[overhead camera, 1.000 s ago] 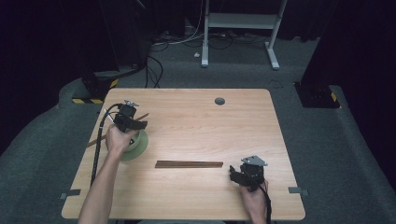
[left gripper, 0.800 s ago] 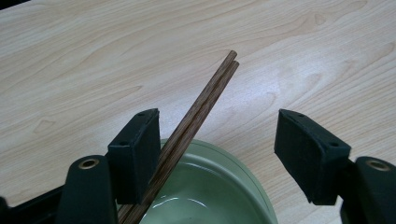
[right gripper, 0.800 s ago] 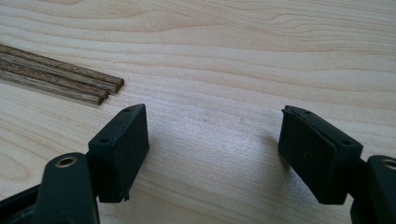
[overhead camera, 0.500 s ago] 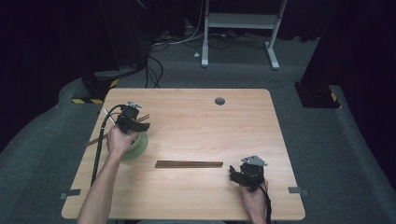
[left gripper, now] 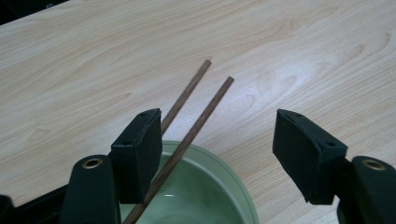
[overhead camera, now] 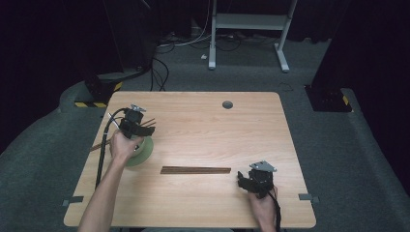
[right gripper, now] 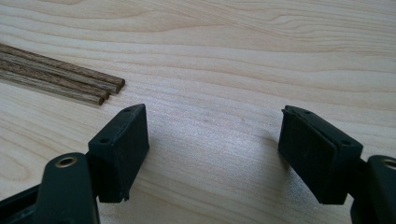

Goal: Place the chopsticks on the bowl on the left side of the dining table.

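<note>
Chopsticks (left gripper: 187,126), two thin dark sticks, rest across the rim of a pale green bowl (left gripper: 219,186) directly beneath the left gripper (left gripper: 219,149), and their long axis runs up and away from it, forward over the bare desk (left gripper: 280,46). Its jaws stand wide with nothing pressed between them; one stick passes just beside the inner face of the left-hand jaw, the other lies just outside that jaw. A bundle of further sticks (overhead camera: 196,169) lies flat at mid-desk, long axis pointing toward the right gripper (overhead camera: 251,181), which sits nearer to it and whose jaws also gape wide and empty. From the right gripper view, the bundle's cut ends (right gripper: 105,91) sit ahead and to the left, well clear of the jaws. From above, the hand hides most of the bowl (overhead camera: 142,150), while the left gripper view reveals its rim and the sticks crossing it.
</note>
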`<state>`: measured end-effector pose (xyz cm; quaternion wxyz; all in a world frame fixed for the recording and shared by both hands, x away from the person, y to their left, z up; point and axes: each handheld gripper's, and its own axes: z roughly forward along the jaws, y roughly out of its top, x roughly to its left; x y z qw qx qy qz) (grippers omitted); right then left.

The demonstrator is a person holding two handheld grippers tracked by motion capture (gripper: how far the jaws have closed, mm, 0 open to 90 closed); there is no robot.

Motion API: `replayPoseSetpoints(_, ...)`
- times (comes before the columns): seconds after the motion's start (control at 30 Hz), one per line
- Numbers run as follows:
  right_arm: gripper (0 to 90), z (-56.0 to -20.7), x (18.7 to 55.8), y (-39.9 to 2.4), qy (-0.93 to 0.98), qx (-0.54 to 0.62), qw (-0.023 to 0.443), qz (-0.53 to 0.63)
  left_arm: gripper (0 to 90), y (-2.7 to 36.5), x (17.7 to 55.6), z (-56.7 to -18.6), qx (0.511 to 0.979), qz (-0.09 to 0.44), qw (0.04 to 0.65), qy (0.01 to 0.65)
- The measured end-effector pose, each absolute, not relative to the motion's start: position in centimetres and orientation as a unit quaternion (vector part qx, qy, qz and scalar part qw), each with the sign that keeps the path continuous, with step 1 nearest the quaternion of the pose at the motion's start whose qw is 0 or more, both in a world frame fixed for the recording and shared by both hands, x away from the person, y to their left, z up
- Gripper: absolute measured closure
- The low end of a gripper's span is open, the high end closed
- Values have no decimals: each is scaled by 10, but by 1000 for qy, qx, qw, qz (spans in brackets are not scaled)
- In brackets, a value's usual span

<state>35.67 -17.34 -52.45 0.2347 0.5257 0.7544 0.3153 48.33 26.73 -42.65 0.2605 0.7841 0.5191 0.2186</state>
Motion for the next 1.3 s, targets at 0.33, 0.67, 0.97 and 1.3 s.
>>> replayPoseSetpoints(0.33, 237, -524, 357, -173, 754, 527, 233, 315, 322, 284, 488, -426, 765, 218, 263, 546)
replayPoseSetpoints(0.67, 237, -524, 357, -173, 754, 527, 233, 315, 315, 283, 493, -433, 767, 207, 259, 549)
replayPoseSetpoints(0.97, 238, -524, 357, -173, 754, 526, 233, 315, 317, 283, 493, -438, 771, 195, 257, 549)
replayPoseSetpoints(1.3, 238, -524, 357, -173, 755, 525, 233, 315, 321, 282, 489, -441, 774, 189, 261, 546)
